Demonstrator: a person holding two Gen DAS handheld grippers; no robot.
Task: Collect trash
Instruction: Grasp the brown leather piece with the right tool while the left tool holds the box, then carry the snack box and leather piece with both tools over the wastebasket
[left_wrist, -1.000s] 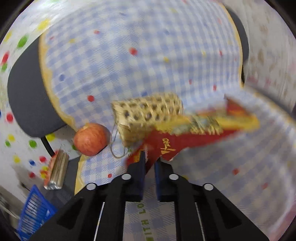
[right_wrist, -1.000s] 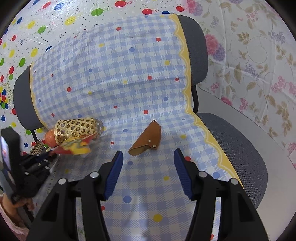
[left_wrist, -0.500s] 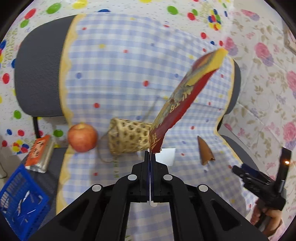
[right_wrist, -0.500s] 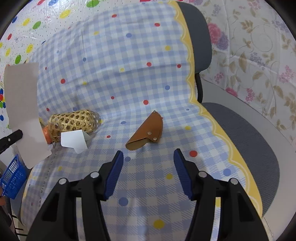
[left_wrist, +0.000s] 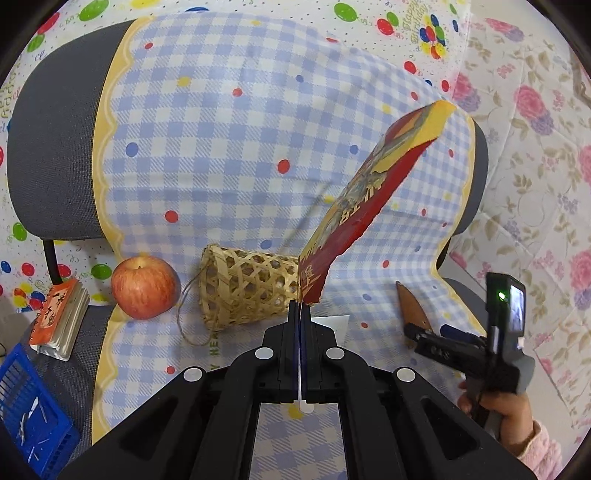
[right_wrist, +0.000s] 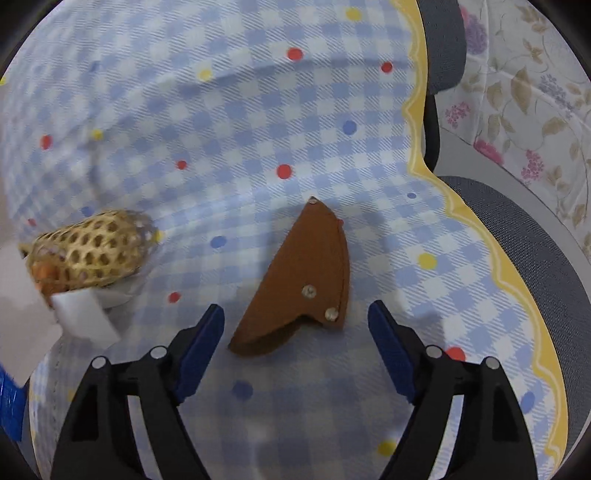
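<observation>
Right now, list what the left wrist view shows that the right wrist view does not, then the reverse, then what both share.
Only the left wrist view: the left gripper shut on the red wrapper, the apple, the blue basket and an orange booklet.

Only the right wrist view: the open right gripper with its blue pads hovering over the sheath.

Both: the brown leather sheath, the woven bamboo basket and the checkered cloth.

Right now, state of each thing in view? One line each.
left gripper: shut on wrapper
wrapper: lifted, sticking up
right gripper: open, above the sheath
sheath: flat on cloth, untouched
basket: on its side
apple: whole, upright beside basket
white paper: lying by basket
blue bin: holds small scraps
</observation>
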